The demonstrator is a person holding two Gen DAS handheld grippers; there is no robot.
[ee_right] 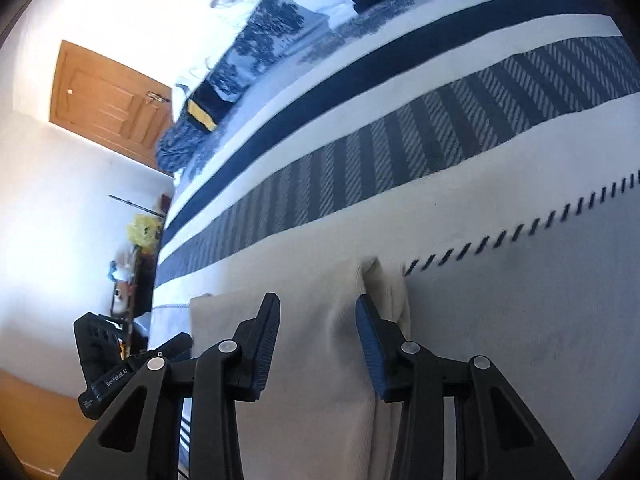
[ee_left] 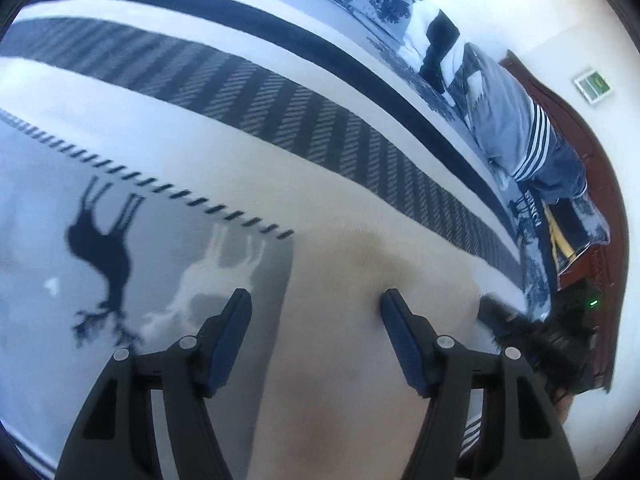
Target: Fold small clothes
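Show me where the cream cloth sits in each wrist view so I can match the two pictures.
Left wrist: the cream cloth fills the lower middle, running under and between the open left tool.
Right wrist: the cream cloth lies bottom centre, a raised fold between the open fingers of the right tool.
Shared landmark: the row of dark stitch marks on the bedspread.

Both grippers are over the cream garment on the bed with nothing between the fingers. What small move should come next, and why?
Probably lower the right gripper onto the raised fold of the cream garment just ahead and pinch it. Its fingers stand apart around nothing, as do the left gripper fingers, and the garment lies flat on the bedspread, so no fold can proceed until an edge is held.
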